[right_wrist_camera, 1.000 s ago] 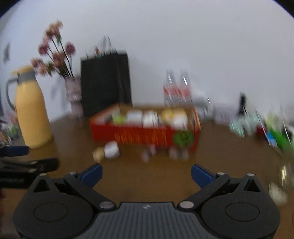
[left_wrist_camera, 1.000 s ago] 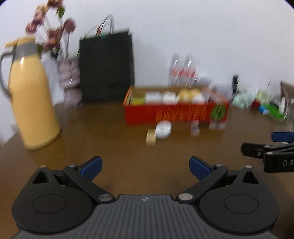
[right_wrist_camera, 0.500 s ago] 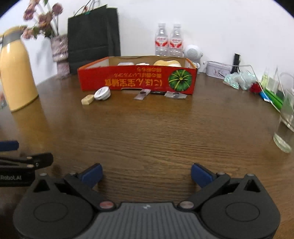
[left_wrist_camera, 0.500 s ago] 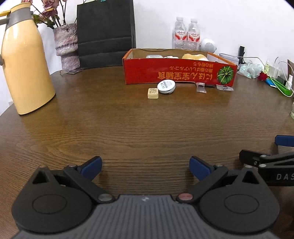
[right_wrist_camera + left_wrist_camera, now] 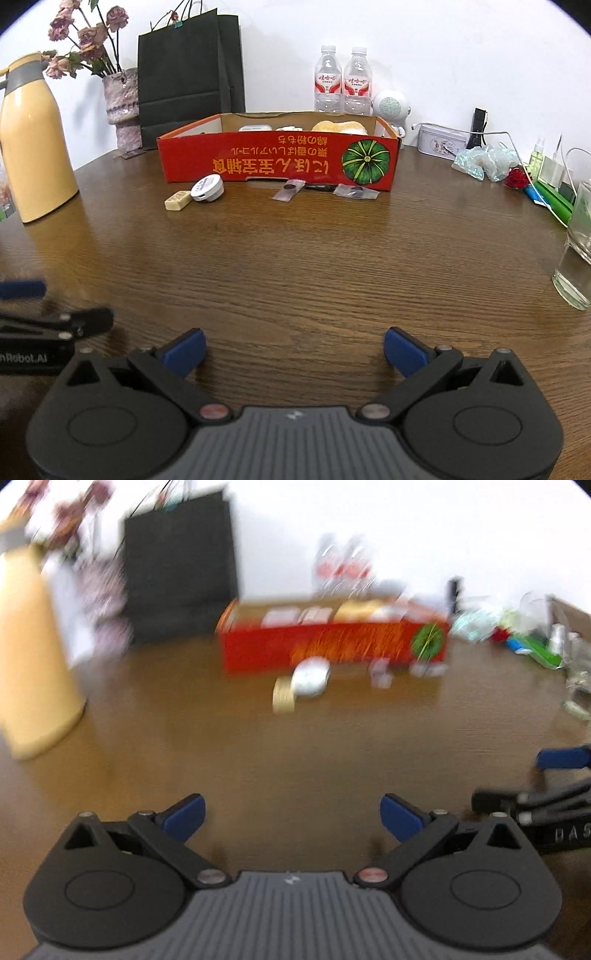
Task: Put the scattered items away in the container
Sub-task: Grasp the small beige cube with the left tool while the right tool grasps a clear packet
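both tools spread, empty; left tool (image 5: 291, 814), right tool (image 5: 294, 350) low over tabletop (image 5: 314, 266); scattered items (image 5: 207, 188) at 12 o'clock against red box (image 5: 277, 162), likely awaiting pickup

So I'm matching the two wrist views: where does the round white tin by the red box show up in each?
Left wrist: round white tin, blurred, just above centre, below the red box.
Right wrist: the tin, sharp, left of centre, beside the beige block.
Shared landmark: the box's green pumpkin picture.
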`<state>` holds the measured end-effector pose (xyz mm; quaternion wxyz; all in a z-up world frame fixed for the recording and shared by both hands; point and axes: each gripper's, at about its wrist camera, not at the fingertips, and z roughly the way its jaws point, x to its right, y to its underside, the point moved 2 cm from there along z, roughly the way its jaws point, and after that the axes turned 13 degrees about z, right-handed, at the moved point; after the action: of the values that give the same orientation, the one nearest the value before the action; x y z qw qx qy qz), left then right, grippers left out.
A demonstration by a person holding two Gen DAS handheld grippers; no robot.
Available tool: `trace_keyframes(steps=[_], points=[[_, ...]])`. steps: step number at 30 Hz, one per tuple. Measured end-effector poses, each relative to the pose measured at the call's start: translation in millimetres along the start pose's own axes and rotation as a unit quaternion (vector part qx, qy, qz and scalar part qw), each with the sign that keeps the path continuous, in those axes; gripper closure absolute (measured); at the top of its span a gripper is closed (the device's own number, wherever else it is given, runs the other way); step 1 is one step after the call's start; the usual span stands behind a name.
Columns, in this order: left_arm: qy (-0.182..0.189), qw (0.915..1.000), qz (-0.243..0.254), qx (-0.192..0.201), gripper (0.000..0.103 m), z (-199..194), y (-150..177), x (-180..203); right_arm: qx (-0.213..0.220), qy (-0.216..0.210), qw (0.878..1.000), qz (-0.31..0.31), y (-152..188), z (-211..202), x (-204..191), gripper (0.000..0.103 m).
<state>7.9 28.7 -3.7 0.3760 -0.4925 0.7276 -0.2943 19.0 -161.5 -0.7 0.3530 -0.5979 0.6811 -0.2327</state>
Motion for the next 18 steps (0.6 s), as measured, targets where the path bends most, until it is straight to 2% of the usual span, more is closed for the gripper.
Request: trace_keyframes(steps=[3, 7, 9, 12, 13, 14, 16, 18], points=[[0.028, 0.9994, 0.006, 0.019, 0.001, 28.0, -33.9, -24.8, 0.007, -0.017, 1.0, 0.003, -22.6, 4.4, 11.2, 0.004], [0.052, 0.9986, -0.002, -0.012, 0.028, 82.0, -60.6, -40.7, 0.052, -0.003, 0.999, 0.01, -66.0, 16.5, 32.9, 0.006], [0.058, 0.998, 0.001, -0.025, 0.03, 102.3, -63.7, -41.7, 0.073, 0.015, 0.997, 0.02, -86.4, 26.6, 45.2, 0.012], [0.062, 0.9977, -0.012, -0.024, 0.033, 119.0, -61.0, -44.8, 0.076, 0.005, 0.997, 0.03, -112.2, 46.4, 57.7, 0.015], [0.066, 0.9973, -0.017, -0.027, 0.046, 122.4, -59.4, -46.0, 0.073, -0.003, 0.997, 0.029, -119.5, 54.1, 59.5, 0.016], [0.072, 0.9966, -0.02, -0.033, 0.067, 126.1, -57.5, -46.8, 0.07, -0.009, 0.997, 0.025, -126.8, 63.6, 60.6, 0.019], [0.065, 0.9974, -0.013, -0.029, 0.077, 127.7, -55.3, -48.0, 0.062, -0.017, 0.998, 0.008, -137.5, 84.4, 59.8, 0.026], [0.066, 0.9972, -0.02, -0.029, 0.081, 127.3, -53.6, -51.8, 0.045, -0.013, 0.999, -0.014, -142.6, 105.5, 55.0, 0.046]])
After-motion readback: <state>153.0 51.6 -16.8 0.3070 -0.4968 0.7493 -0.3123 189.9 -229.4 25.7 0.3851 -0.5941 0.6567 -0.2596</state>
